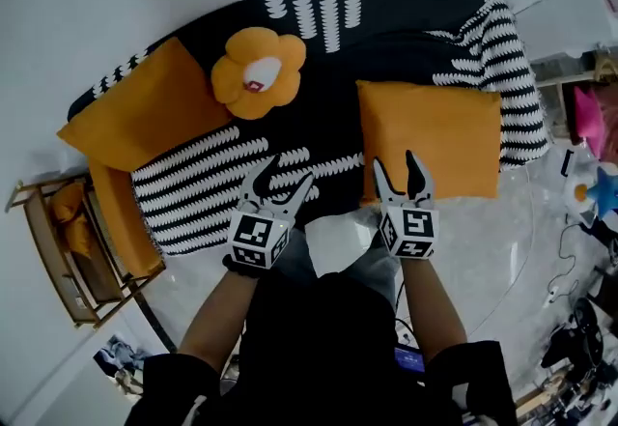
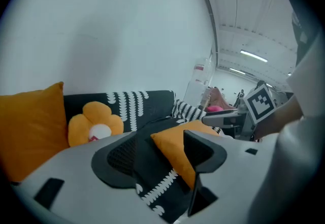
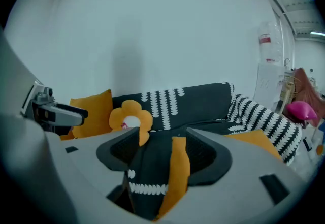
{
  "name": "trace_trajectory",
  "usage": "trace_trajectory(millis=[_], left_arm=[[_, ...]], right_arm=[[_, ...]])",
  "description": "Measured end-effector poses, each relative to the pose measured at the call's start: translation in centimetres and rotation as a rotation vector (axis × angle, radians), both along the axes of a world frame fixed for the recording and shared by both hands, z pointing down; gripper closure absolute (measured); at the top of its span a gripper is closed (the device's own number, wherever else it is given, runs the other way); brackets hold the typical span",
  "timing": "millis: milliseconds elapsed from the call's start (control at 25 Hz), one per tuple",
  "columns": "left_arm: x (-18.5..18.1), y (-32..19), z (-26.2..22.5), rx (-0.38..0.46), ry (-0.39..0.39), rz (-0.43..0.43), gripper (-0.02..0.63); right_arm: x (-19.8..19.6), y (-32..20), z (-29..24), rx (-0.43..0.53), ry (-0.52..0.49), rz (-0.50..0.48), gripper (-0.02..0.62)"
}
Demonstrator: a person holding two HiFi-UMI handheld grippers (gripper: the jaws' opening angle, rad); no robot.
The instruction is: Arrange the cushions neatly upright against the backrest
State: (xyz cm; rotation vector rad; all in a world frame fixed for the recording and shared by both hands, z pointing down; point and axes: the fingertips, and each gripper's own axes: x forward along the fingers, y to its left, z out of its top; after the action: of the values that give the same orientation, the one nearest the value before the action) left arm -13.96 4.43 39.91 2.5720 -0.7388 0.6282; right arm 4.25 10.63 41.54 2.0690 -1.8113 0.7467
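Presently both grippers hang over the front of the sofa (image 1: 406, 18) with their jaws roughly half apart and nothing clamped; the left gripper (image 1: 288, 173) is above bare striped cover, while the right gripper (image 1: 396, 163) is at the near left corner of the flat orange cushion (image 1: 430, 139), whose edge shows between its jaws without the pads pressing on it. That cushion lies flat on the right side of the seat, not yet stood up; the other orange cushion (image 1: 135, 115) leans at the sofa's left end, and the flower cushion (image 1: 259, 71) rests against the backrest between them.

The likeliest slip is a shallow pinch on the corner alone; a soft cushion held that way probably sags and pulls free as it is tilted up. A bite taken too low could catch the loose cover as well and drag it; the left gripper, closing where it is, would take cover only. Stood too steeply, the cushion may flop forward onto the seat.
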Motion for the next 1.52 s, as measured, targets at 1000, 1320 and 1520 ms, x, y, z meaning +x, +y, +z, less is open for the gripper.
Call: trace_trajectory(millis=[1000,1320,1520], left_arm=[[19.4,13.6,16.9,-0.24,-0.332,-0.155,0.295],[19.2,15.8,21.4,-0.271,-0.354,-0.167,0.258],[19.5,13.2,22.1,-0.274,-0.293,-0.205,0.217]], right_arm=[[38.7,23.7,16.8,-0.358,-0.04,0.146,0.287],[37.3,25.9,21.4,-0.427,-0.053,0.043,0.24],[39.7,23.5,22.0,-0.382,-0.135,0.086,0.223]])
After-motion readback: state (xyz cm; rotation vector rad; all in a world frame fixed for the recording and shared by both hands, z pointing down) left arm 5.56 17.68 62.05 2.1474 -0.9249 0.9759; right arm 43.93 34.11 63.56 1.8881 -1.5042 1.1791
